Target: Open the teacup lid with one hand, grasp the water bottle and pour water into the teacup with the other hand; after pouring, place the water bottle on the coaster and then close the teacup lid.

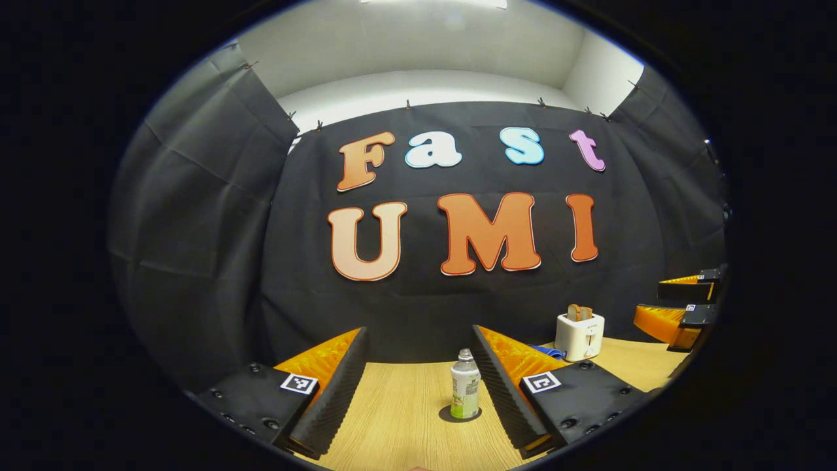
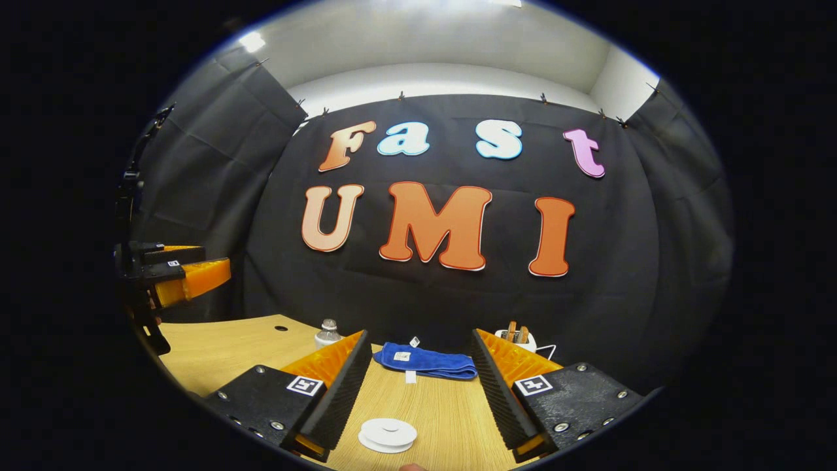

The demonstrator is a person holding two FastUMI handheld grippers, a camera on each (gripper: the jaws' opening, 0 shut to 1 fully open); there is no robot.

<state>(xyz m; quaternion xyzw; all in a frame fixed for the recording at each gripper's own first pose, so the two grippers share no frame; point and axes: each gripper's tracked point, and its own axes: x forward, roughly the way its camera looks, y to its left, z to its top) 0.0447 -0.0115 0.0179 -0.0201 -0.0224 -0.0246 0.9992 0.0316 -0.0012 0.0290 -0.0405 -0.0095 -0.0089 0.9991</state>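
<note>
Left gripper view is showing both grippers hanging released over the wooden table (image 1: 392, 418).

Between the spread fingers of the left gripper (image 1: 418, 366), the water bottle (image 1: 465, 392) is standing upright on a dark coaster (image 1: 460, 414), untouched, with a toaster (image 1: 579, 335) farther right. The right gripper (image 2: 418, 366) is hovering, fingers parted, above a white lid (image 2: 388, 434) and a folded blue cloth (image 2: 425, 361).
</note>
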